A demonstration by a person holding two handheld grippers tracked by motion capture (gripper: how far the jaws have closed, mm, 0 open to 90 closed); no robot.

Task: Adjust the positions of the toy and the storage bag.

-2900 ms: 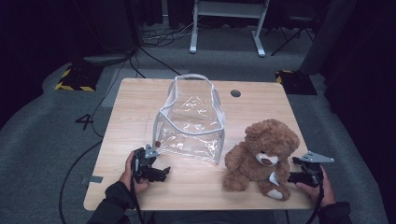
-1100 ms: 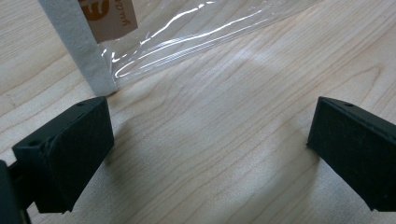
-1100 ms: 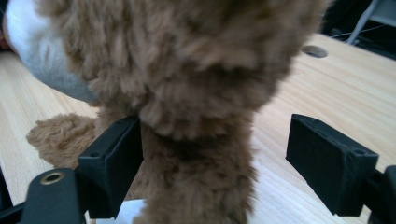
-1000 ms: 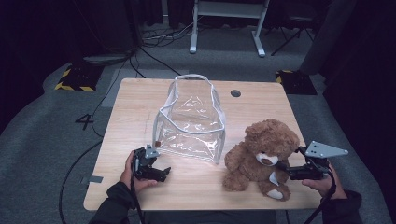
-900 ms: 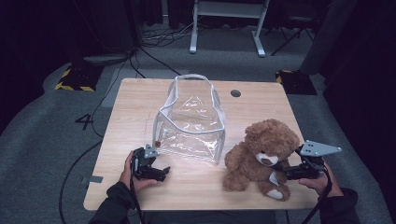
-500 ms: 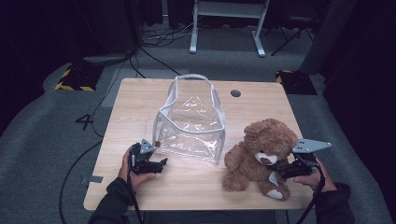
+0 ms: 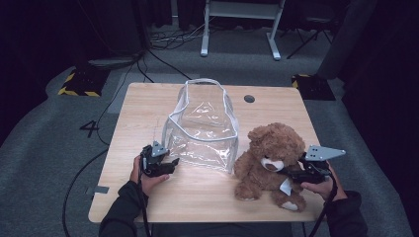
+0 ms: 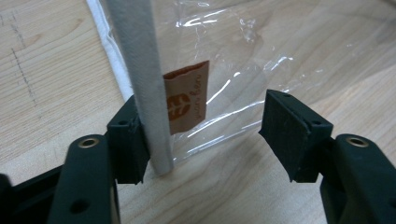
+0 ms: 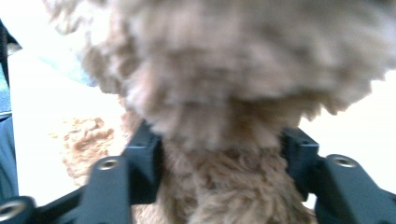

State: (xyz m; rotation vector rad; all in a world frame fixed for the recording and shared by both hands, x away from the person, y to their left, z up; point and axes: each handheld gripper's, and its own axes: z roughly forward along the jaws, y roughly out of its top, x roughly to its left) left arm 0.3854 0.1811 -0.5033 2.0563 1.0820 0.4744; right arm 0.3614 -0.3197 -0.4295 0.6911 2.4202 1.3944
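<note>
Looks like the job here is getting the bear (image 7: 271, 157) into the clear bag (image 7: 202, 129), and both grippers are just lining up their grabs. The right gripper (image 9: 219, 161) has its jaws spread wide around the bear's fur, one on each side, not squeezed in yet as far as the blurry close-up shows. The bear sits near the front right of the table (image 7: 148, 103), just beside the bag. The left gripper (image 8: 201, 133) is open too, its left jaw touching the bag's white corner trim (image 8: 140, 70), the other jaw well off over the clear plastic by the orange label (image 8: 187, 95).

To do it well, the person probably wants a firm pinch on that stiff trim, not the floppy film, so the bag stays put and its mouth stays open. The bear needs a deep bite since plush slips.

Not much in the way: the bag's handle (image 7: 200, 82) arches over the opening, and the bear's bulk may snag the rim.
</note>
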